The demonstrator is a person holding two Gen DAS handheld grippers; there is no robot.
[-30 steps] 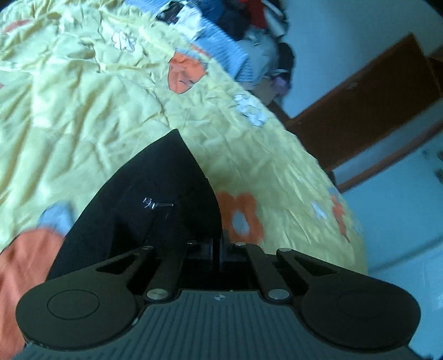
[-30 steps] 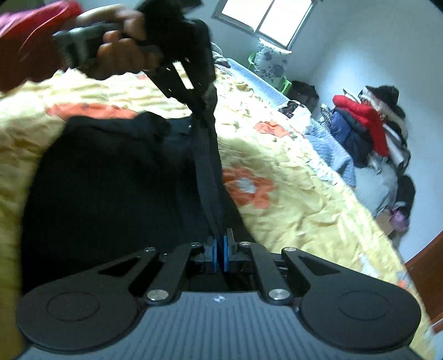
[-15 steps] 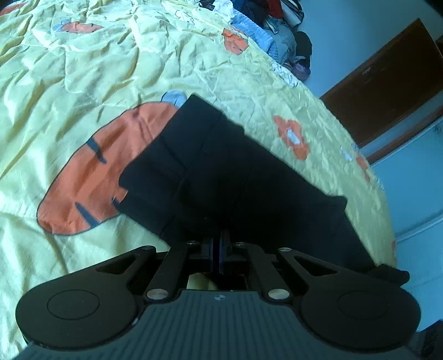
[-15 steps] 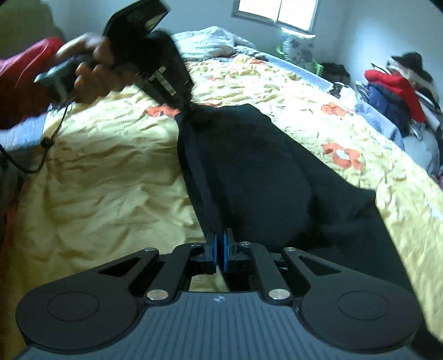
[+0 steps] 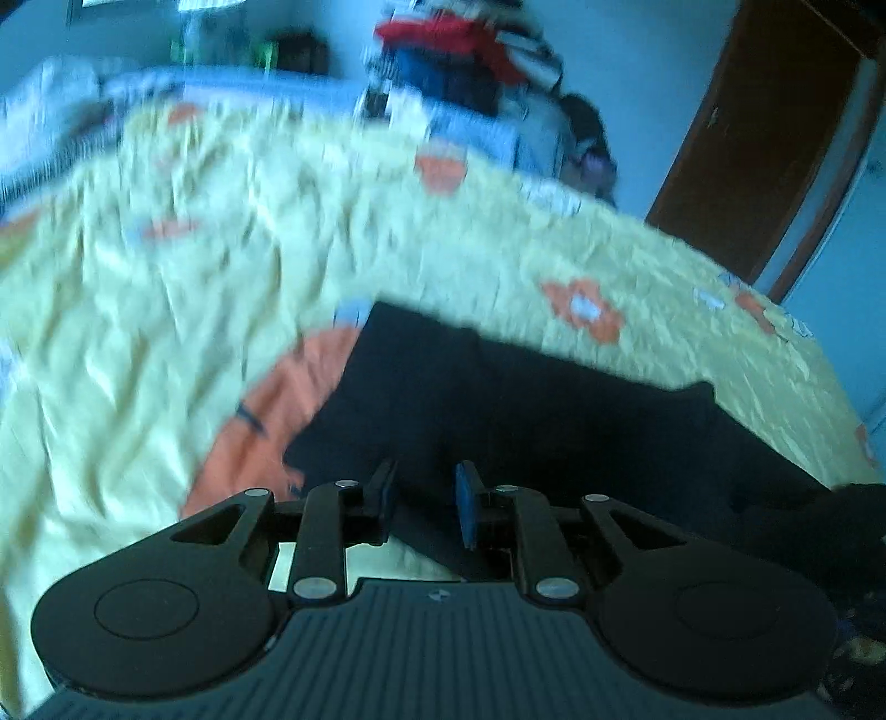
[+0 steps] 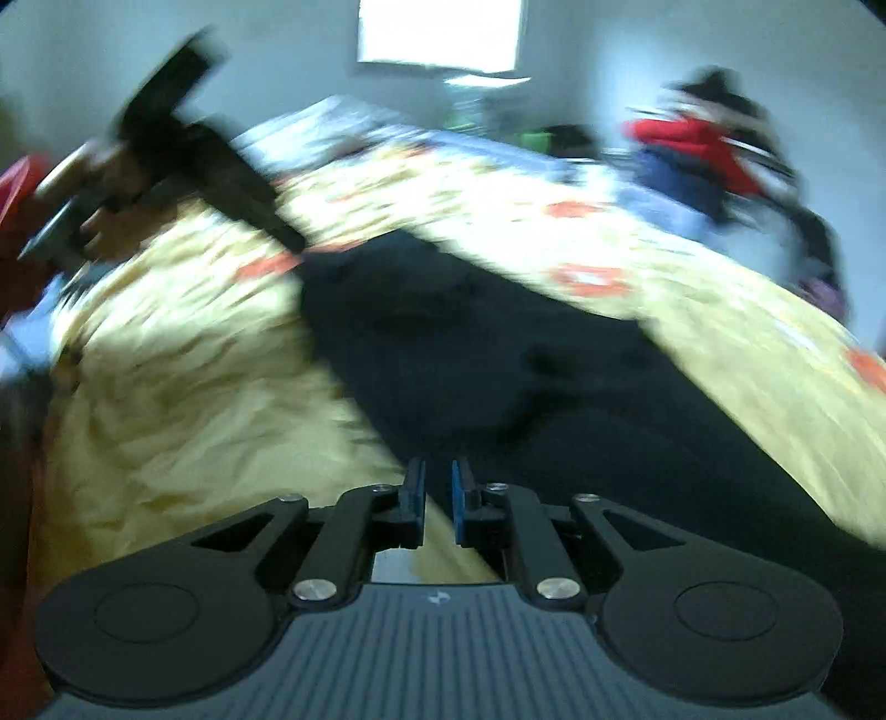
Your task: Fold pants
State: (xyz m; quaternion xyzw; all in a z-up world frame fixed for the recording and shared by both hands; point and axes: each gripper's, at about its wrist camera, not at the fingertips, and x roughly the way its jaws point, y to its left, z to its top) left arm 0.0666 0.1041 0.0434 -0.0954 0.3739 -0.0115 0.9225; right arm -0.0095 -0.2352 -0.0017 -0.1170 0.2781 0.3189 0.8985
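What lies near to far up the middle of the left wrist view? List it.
Left gripper, jaws opening → black pants → yellow flowered bedspread → blurred pile of clothes by the far wall.

A yellow bedspread (image 5: 166, 288) covers the bed, wrinkled all over and printed with orange and white flowers; 1 large orange shape (image 5: 266, 421) with dark strokes lies near the lower left of the left wrist view, and a smaller orange flower (image 5: 587, 310) sits toward the right edge. Past the far side of the bed, a heap of clothes (image 5: 465, 61) rises against the pale wall, with red and blue garments on top. A dark brown wooden door (image 5: 775, 127) stands to the right. In the right wrist view, a bright window (image 6: 437, 33) glows above the bed, and something green, perhaps a bin, sits blurred below it (image 6: 531, 135).
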